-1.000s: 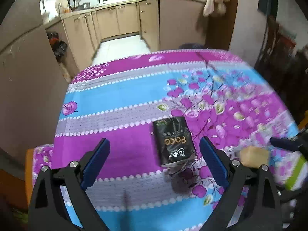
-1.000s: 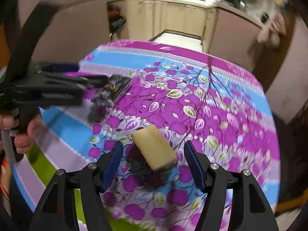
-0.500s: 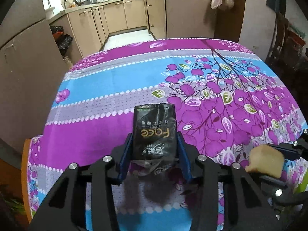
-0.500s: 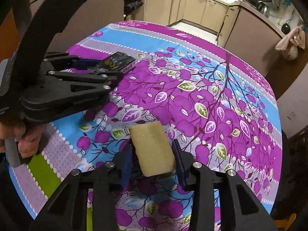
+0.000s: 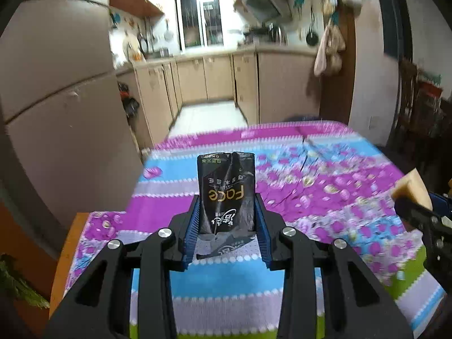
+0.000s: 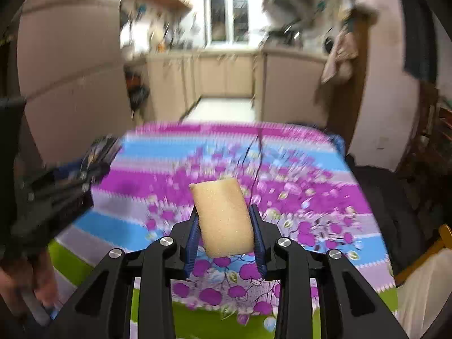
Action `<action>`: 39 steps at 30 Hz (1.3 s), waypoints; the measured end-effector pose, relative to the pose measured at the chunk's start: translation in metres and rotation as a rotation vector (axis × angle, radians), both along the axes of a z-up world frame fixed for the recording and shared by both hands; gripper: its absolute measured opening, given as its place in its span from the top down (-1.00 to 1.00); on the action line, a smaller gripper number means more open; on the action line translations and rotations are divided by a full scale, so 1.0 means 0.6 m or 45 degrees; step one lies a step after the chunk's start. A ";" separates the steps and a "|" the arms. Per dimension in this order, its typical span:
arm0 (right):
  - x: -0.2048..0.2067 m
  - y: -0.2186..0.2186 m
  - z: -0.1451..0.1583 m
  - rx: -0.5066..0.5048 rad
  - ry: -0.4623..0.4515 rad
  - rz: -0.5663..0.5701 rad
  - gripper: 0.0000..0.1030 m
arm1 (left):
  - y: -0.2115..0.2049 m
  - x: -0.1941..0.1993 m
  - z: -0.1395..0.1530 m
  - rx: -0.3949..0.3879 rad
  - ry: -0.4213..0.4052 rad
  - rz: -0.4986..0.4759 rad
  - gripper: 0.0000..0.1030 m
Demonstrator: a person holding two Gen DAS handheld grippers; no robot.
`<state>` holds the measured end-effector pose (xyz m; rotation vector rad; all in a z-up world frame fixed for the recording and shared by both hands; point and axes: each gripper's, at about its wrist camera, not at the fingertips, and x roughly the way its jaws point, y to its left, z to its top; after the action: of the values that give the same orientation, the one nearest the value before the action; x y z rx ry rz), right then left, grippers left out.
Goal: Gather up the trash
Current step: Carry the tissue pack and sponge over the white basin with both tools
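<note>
My left gripper [image 5: 227,206] is shut on a black tissue packet [image 5: 226,192] with gold lettering and holds it upright above the table. My right gripper [image 6: 224,217] is shut on a yellow sponge [image 6: 223,217] and holds it above the table. The sponge [image 5: 412,188] and the right gripper show at the right edge of the left wrist view. The left gripper with the packet [image 6: 99,152] shows blurred at the left of the right wrist view.
The table has a purple, blue and green floral cloth [image 5: 310,175]. A beige cupboard [image 5: 65,130] stands close to the table's left side. Kitchen cabinets [image 5: 214,79] lie beyond. A dark chair [image 6: 418,175] stands at the right.
Both grippers closed on their objects, the left on the packet, the right on the sponge, and then lifted them off the cloth. Both views have tilted up toward the kitchen.
</note>
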<state>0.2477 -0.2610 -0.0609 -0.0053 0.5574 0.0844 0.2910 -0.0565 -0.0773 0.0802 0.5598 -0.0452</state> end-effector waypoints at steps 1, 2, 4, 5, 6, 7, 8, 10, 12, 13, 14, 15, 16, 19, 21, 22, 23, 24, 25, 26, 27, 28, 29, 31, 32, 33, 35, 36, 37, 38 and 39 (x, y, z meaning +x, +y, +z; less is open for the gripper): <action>-0.019 0.001 0.013 0.012 -0.043 -0.019 0.34 | 0.001 -0.018 0.012 -0.020 -0.023 -0.004 0.33; -0.030 0.002 0.022 0.015 -0.068 -0.030 0.34 | 0.001 -0.034 0.024 -0.036 -0.043 -0.006 0.33; -0.059 0.004 0.042 0.014 -0.130 -0.054 0.34 | 0.004 -0.051 0.041 -0.062 -0.076 -0.010 0.33; -0.072 0.002 0.052 0.010 -0.149 -0.060 0.34 | 0.002 -0.058 0.050 -0.073 -0.088 -0.015 0.33; -0.080 0.002 0.057 0.006 -0.161 -0.063 0.34 | 0.000 -0.067 0.062 -0.084 -0.104 -0.022 0.33; -0.091 0.004 0.065 -0.003 -0.175 -0.065 0.34 | -0.002 -0.073 0.069 -0.094 -0.113 -0.031 0.33; -0.098 0.005 0.069 -0.009 -0.180 -0.065 0.34 | -0.006 -0.081 0.078 -0.101 -0.120 -0.045 0.33; -0.112 0.004 0.078 -0.015 -0.190 -0.073 0.34 | -0.016 -0.086 0.086 -0.108 -0.128 -0.062 0.33; -0.127 -0.001 0.088 -0.013 -0.196 -0.080 0.34 | -0.023 -0.092 0.090 -0.115 -0.126 -0.085 0.33; -0.134 -0.003 0.092 -0.014 -0.201 -0.084 0.34 | -0.026 -0.096 0.093 -0.114 -0.132 -0.091 0.33; -0.141 -0.005 0.095 -0.015 -0.201 -0.086 0.34 | -0.030 -0.100 0.094 -0.112 -0.134 -0.099 0.33; -0.148 -0.006 0.098 -0.016 -0.199 -0.088 0.34 | -0.032 -0.102 0.095 -0.114 -0.133 -0.106 0.33; -0.156 -0.006 0.100 -0.016 -0.199 -0.090 0.34 | -0.032 -0.104 0.095 -0.117 -0.134 -0.109 0.33; -0.168 -0.010 0.103 -0.014 -0.192 -0.097 0.34 | -0.036 -0.114 0.098 -0.116 -0.140 -0.118 0.33; -0.174 -0.010 0.105 -0.016 -0.193 -0.102 0.34 | -0.038 -0.118 0.100 -0.114 -0.144 -0.123 0.33; -0.179 -0.013 0.107 -0.015 -0.191 -0.105 0.34 | -0.040 -0.120 0.101 -0.113 -0.145 -0.127 0.33; -0.179 -0.013 0.109 -0.014 -0.191 -0.107 0.34 | -0.041 -0.121 0.102 -0.112 -0.148 -0.129 0.33; -0.179 -0.015 0.111 -0.012 -0.191 -0.112 0.34 | -0.045 -0.124 0.102 -0.107 -0.153 -0.134 0.33; -0.178 -0.018 0.111 -0.010 -0.192 -0.118 0.34 | -0.048 -0.125 0.103 -0.107 -0.151 -0.142 0.33; -0.183 -0.023 0.113 -0.004 -0.190 -0.125 0.34 | -0.049 -0.127 0.103 -0.109 -0.149 -0.148 0.33; -0.187 -0.026 0.114 -0.004 -0.189 -0.133 0.34 | -0.052 -0.129 0.102 -0.111 -0.149 -0.155 0.33; -0.190 -0.028 0.116 -0.005 -0.188 -0.139 0.34 | -0.056 -0.130 0.102 -0.112 -0.146 -0.160 0.33; -0.194 -0.032 0.116 -0.003 -0.187 -0.146 0.34 | -0.059 -0.131 0.101 -0.116 -0.141 -0.167 0.33; -0.198 -0.038 0.116 0.004 -0.180 -0.154 0.34 | -0.067 -0.134 0.099 -0.112 -0.138 -0.178 0.33; -0.202 -0.043 0.115 0.009 -0.174 -0.158 0.34 | -0.072 -0.136 0.098 -0.108 -0.137 -0.186 0.33; -0.202 -0.044 0.116 0.013 -0.172 -0.160 0.34 | -0.077 -0.137 0.098 -0.104 -0.135 -0.193 0.33; -0.208 -0.049 0.117 0.028 -0.168 -0.172 0.34 | -0.085 -0.139 0.097 -0.095 -0.134 -0.205 0.33; -0.211 -0.054 0.118 0.034 -0.168 -0.181 0.34 | -0.091 -0.140 0.096 -0.092 -0.128 -0.220 0.33; -0.213 -0.057 0.120 0.035 -0.170 -0.191 0.34 | -0.098 -0.141 0.096 -0.084 -0.128 -0.233 0.33; -0.218 -0.064 0.122 0.036 -0.172 -0.206 0.34 | -0.107 -0.142 0.098 -0.079 -0.128 -0.250 0.33; -0.224 -0.074 0.125 0.038 -0.174 -0.223 0.34 | -0.113 -0.141 0.099 -0.082 -0.126 -0.265 0.33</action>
<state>0.1136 -0.3055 0.0138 0.0665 0.4177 -0.0778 0.2062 -0.1243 -0.0176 0.0770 0.4493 -0.2605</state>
